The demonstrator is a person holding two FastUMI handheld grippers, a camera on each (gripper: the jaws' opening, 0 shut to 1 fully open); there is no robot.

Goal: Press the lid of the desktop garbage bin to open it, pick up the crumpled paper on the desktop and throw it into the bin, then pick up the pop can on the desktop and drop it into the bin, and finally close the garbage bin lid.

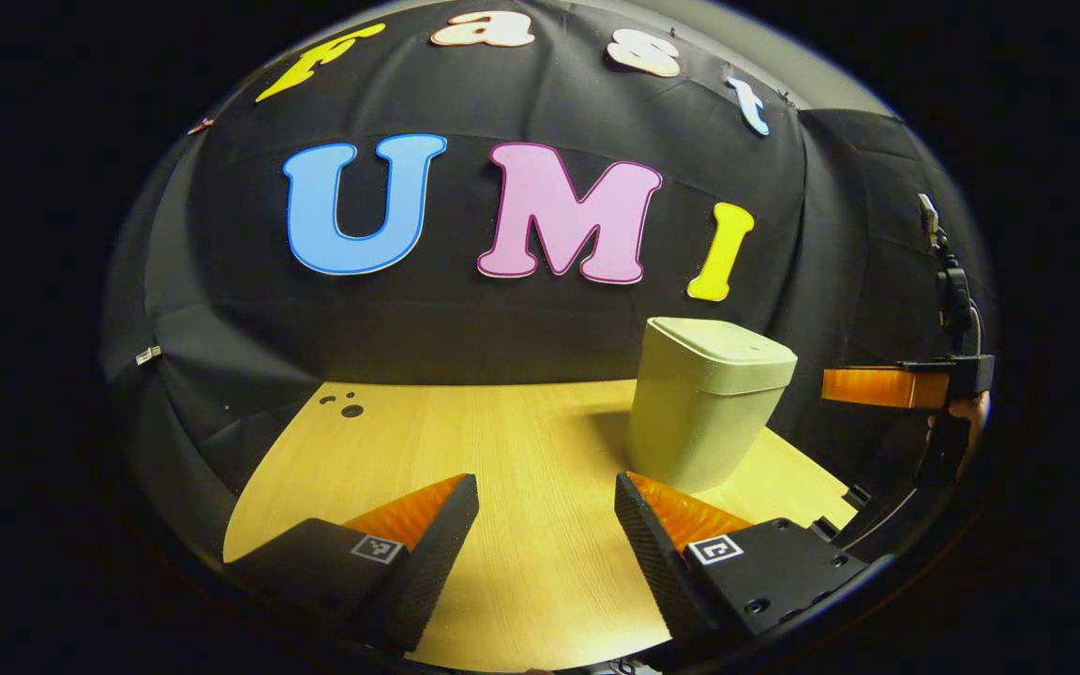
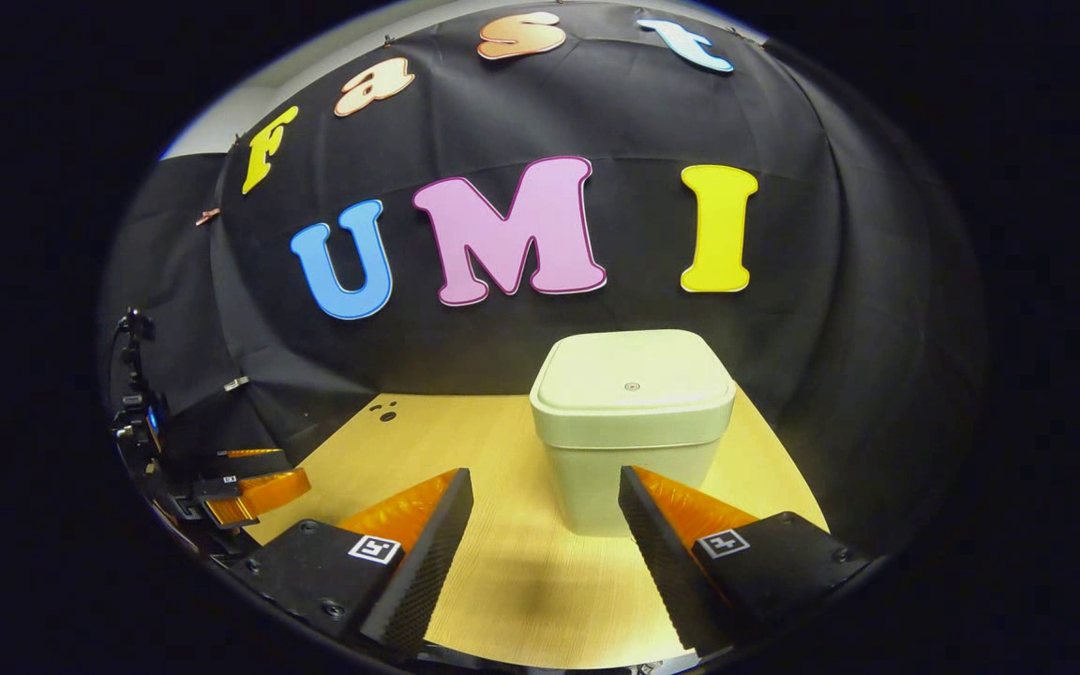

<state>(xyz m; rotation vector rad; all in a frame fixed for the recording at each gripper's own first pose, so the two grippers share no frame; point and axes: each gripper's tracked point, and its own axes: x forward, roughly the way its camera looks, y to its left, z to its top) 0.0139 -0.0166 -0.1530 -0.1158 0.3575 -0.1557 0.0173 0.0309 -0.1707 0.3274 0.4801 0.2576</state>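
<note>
Left gripper view
- Your left gripper [image 1: 547, 525]: fingers spread wide apart, nothing between them, held low over the wooden desktop [image 1: 502, 441].
- Garbage bin [image 1: 704, 405]: ahead and to the right of your fingers, standing upright on the desktop near the back wall; the near right finger overlaps its base in the picture, but you cannot tell from here whether they touch.
- Bin lid [image 1: 723, 342]: sits flat and closed.
- Your right gripper [image 1: 882, 386]: seen at the right edge, beside the bin at about lid height, apart from it; a bit of the hand holding it shows behind.
- Paper and can: the stretch of desktop you see here carries neither.

Right gripper view
- Your right gripper [image 2: 545, 525]: also wide open and holding nothing.
- Garbage bin [image 2: 632, 427]: straight ahead, between the lines of your two fingers, just beyond the tips.
- Bin lid [image 2: 632, 370]: shut, its small centre mark facing up.
- Your left gripper [image 2: 254, 495]: low at the left edge, well apart from the bin.

Progress
- Done: judging by the shut lid and your empty grippers, either nothing is done yet or all of it; the pictures do not settle which.
- Left: if you are at the start, then the lid press, the paper, the can and the closing.
</note>
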